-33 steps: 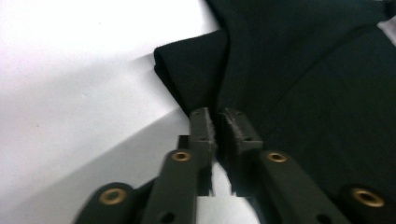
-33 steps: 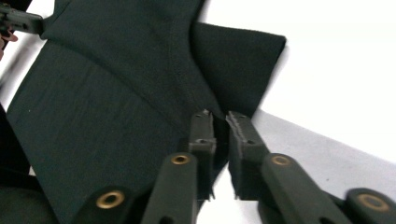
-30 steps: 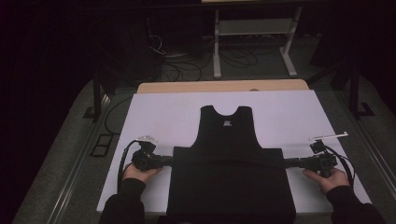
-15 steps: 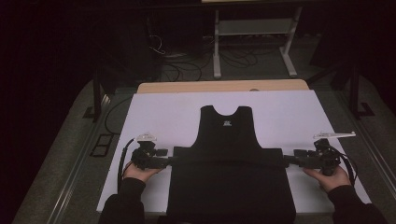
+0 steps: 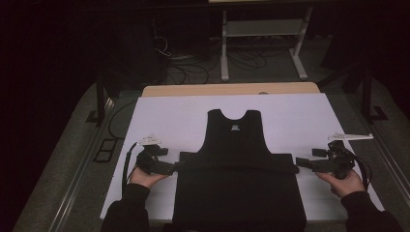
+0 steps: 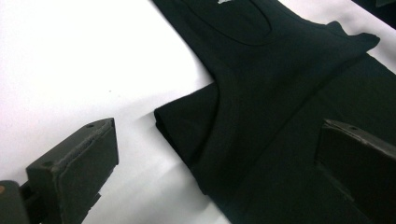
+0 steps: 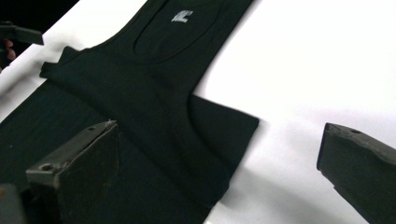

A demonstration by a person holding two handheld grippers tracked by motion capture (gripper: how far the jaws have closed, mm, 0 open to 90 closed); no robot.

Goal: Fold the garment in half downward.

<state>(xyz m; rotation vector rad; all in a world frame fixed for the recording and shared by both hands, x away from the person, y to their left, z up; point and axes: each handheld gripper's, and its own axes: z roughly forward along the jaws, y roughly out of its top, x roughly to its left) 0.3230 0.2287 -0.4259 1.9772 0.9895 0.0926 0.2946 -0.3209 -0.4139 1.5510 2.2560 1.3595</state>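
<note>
Black tank top (image 5: 238, 169) lies flat mid-table, long axis near-to-far, neckline pointing far, lower part folded up. Left gripper (image 5: 170, 167) and right gripper (image 5: 302, 163) flank the fold, both released, on the white table (image 5: 300, 116).

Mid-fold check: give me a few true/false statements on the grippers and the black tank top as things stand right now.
1. Both grippers, the left gripper and the right gripper, are open. True.
2. The black tank top lies with its neckline toward the person. False: the neckline points away, toward the far edge.
3. The right gripper is clamped on the fabric. False: its jaws stand apart beside the folded edge.
4. The tank top lies on a white table surface. True.
</note>
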